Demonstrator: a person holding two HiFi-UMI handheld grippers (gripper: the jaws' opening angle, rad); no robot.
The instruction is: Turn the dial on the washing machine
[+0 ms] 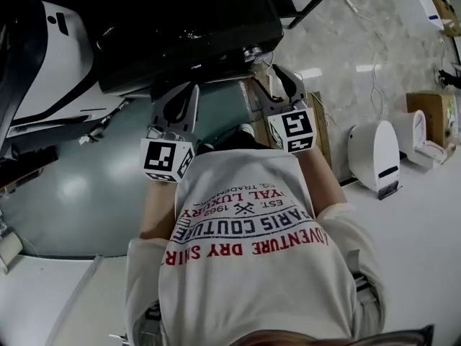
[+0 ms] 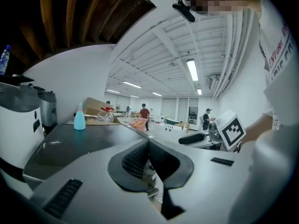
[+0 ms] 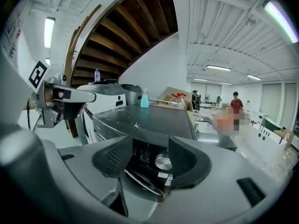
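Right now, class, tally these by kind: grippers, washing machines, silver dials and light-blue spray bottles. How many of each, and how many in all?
grippers: 2 (left gripper, right gripper)
washing machine: 1
silver dial: 1
light-blue spray bottle: 1
Total: 5

White, seemingly short-sleeved T-shirt (image 1: 248,215), red-and-dark print — grey jaws.
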